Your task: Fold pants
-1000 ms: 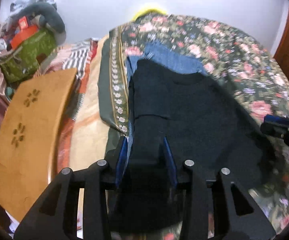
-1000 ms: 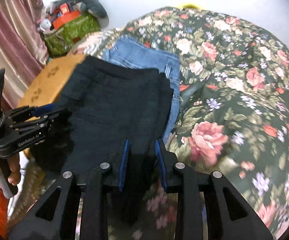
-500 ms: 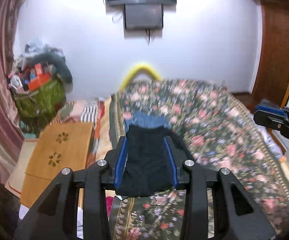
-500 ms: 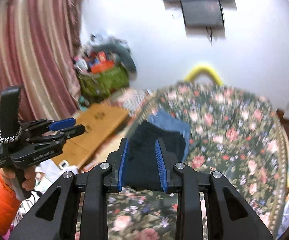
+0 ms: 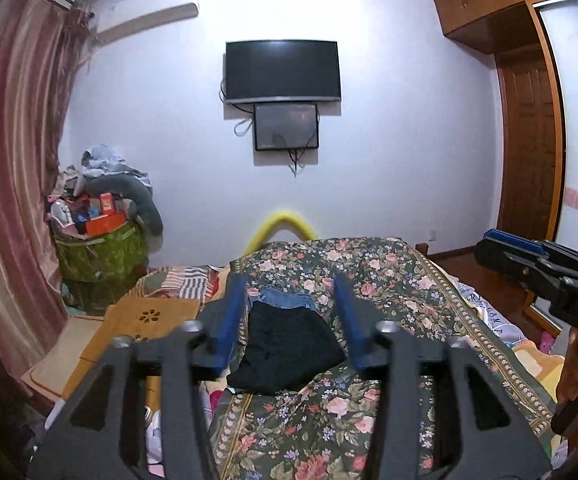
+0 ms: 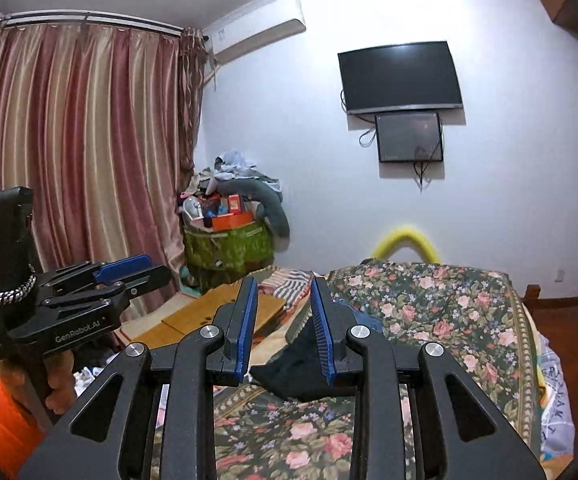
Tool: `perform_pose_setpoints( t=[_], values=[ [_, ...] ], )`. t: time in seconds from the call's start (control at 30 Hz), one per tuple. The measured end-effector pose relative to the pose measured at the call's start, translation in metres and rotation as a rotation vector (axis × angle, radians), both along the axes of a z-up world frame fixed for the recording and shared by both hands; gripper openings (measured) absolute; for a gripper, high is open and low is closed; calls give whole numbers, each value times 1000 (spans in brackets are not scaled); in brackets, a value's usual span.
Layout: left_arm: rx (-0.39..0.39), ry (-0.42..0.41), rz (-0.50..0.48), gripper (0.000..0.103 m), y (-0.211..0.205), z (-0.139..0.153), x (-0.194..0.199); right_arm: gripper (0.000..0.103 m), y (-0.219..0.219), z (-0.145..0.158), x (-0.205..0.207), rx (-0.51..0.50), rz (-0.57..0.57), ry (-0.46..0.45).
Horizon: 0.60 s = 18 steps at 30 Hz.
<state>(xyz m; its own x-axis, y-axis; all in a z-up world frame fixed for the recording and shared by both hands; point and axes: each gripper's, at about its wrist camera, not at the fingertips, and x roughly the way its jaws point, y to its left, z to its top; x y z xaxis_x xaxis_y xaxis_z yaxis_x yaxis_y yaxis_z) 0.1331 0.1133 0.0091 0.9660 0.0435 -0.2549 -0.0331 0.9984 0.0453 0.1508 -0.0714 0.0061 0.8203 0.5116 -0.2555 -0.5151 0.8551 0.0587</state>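
Both the left gripper [image 5: 289, 316] and right gripper [image 6: 283, 330], jaws just widening, empty, half-hide folded black pants [image 5: 289, 350].

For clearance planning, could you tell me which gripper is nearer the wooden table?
Left: the left gripper hangs on the wooden table's side, the right gripper farther right, toward the bed. Both jaws just opened further, empty.

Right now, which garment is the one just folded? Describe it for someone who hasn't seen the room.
Find the bed with the floral bedspread under the wall TV. On its left side lies a folded stack; the black pants sit on top, nearer the camera, partly covering blue jeans.
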Motion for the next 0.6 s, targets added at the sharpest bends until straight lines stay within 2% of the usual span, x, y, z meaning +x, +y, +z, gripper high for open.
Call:
perform_pose_setpoints(
  t=[0.03,0.07,0.1,0.13,0.2,0.3,0.4,0.6],
  values=[
    [0,-10,10,68,-1,-1,-6,46,-1,-1,-5,5,-9,-2],
    [0,-19,19,78,-4,-1,-10,54,-3,-1,-7,9,-16,-6],
    [-1,-28,22,84,-6,-2,-15,68,-5,-2,-12,10,-31,-16],
    [2,-32,24,86,-9,-3,-19,75,-5,-3,-13,8,-42,-25],
    [5,-37,33,95,-12,-4,-24,83,-6,-3,-17,-12,-59,-36],
    [8,-51,45,101,-15,-5,-31,88,-5,-2,-20,-27,-77,-39],
    [12,-56,52,101,-17,-5,-32,103,-10,-3,-22,-7,-109,-48],
    [3,-58,33,103,-22,-5,-36,103,-20,-1,-29,-6,-144,-58]
  ],
)
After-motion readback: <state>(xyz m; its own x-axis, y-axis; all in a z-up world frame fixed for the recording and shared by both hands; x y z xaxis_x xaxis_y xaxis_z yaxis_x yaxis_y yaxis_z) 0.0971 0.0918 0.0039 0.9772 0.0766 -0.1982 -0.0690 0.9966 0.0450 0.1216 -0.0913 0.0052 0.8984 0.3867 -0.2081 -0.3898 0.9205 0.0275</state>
